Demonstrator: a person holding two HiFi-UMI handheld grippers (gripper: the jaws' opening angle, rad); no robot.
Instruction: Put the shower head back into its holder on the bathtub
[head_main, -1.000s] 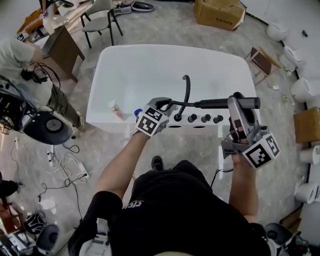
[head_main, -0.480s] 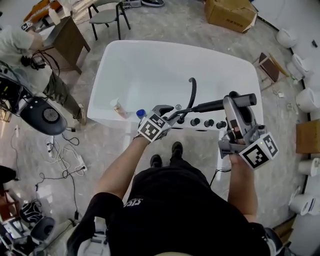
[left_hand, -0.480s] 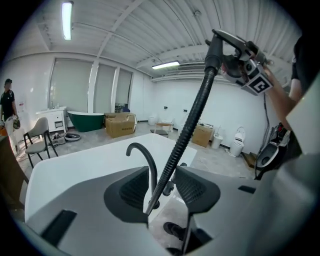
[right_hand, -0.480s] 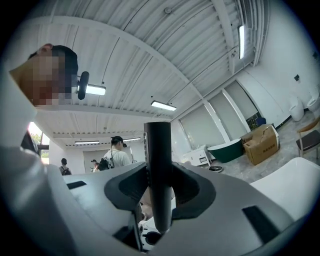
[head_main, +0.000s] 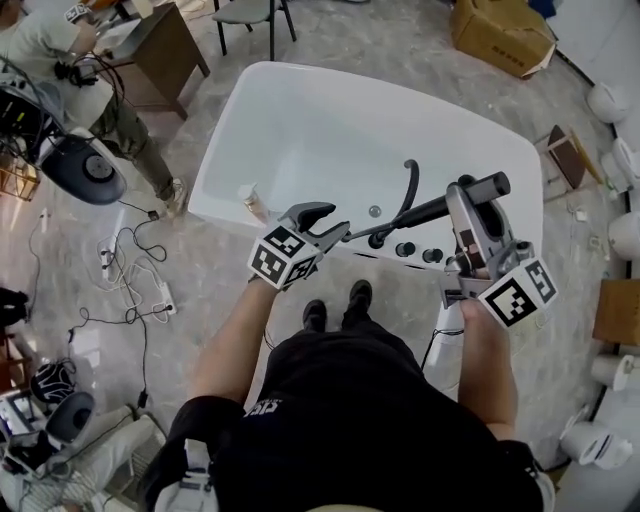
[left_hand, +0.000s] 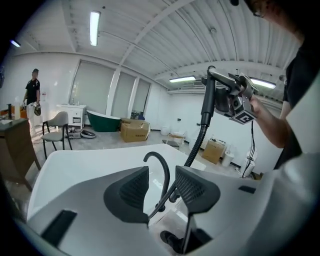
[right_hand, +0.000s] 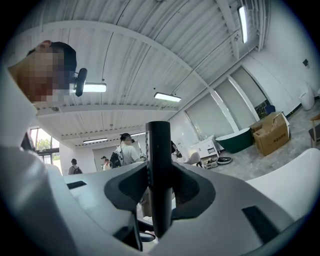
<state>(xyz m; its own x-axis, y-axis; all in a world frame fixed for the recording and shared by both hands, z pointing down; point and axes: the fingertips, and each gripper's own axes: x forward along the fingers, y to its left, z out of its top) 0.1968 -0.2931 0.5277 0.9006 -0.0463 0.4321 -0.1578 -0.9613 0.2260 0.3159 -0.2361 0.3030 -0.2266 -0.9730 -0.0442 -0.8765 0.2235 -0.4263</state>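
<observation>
Shower head (right_hand: 160, 150), seemingly snug, in right gripper (right_hand: 160, 189)

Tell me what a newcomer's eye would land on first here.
The big white bathtub fills the middle of the head view, with a black curved spout at its near rim. Over that rim, the right gripper is shut on the black shower head. Further left, the left gripper is opening its jaws, and the black hose shows through the gap, not pinched.
</observation>
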